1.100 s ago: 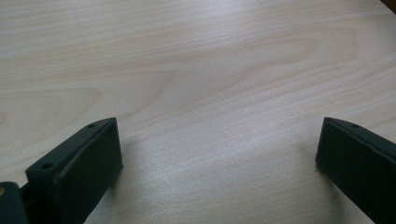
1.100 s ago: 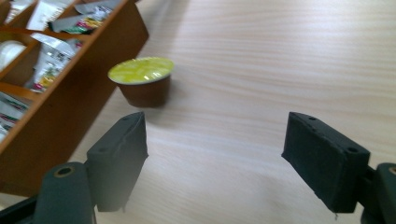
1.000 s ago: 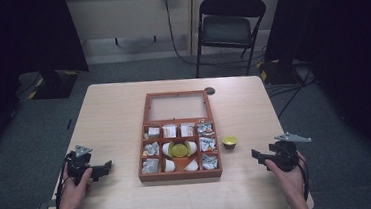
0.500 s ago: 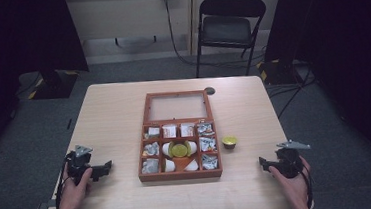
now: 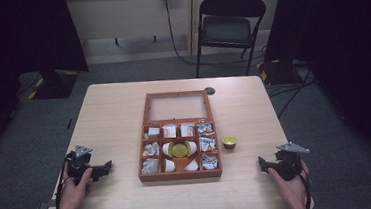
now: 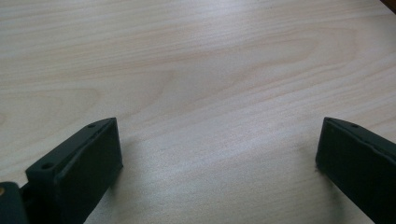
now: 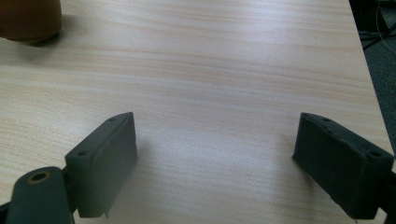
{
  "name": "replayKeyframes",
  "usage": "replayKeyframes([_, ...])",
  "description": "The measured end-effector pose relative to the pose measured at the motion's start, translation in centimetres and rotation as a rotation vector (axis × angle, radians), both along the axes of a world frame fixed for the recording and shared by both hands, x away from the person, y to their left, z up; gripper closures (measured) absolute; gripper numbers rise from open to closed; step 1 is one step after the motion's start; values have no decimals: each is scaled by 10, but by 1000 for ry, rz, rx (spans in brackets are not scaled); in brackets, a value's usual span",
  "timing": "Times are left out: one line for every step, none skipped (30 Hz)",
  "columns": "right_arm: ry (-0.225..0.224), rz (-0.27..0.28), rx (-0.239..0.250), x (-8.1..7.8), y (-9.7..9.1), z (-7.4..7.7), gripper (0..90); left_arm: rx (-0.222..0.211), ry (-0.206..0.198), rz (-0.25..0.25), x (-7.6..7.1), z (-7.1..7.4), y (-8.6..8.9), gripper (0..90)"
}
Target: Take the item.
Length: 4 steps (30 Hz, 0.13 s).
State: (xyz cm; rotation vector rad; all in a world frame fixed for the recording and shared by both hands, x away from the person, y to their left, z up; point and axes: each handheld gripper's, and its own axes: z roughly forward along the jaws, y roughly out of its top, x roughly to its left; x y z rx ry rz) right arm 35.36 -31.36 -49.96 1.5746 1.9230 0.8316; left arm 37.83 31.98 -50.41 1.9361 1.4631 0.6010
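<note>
One wooden box (image 5: 178, 140) is seen mid-surface (image 5: 114, 115), one yellow cup (image 5: 229, 141) just right of it. Two grippers, left (image 5: 107, 166) and right (image 5: 262, 162), flank it, fingers (image 6: 79, 163) apart, nothing held.

A light wooden table (image 5: 114, 115) carries a red-brown compartment box (image 5: 181, 172) at its middle and a small yellow cup (image 5: 229, 141) just beside it.

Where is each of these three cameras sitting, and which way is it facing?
High view: above the person's side, facing forward and down on the table and wooden box; both hands and grippers show.
Left gripper view: on the left gripper, facing bare tabletop; jaws apart.
Right gripper view: on the right gripper, jaws apart.
Shared: the small cup.
</note>
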Motion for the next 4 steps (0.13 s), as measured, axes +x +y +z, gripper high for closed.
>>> replayKeyframes([0,0,0,0,0,0,125,0,1,0,0,0,0,0])
replayKeyframes([0,0,0,0,0,0,125,0,1,0,0,0,0,0])
replayKeyframes([0,-1,0,0,0,0,125,0,0,0,0,0,0,0])
replayKeyframes([0,-1,0,0,0,0,125,0,0,0,0,0,0,0])
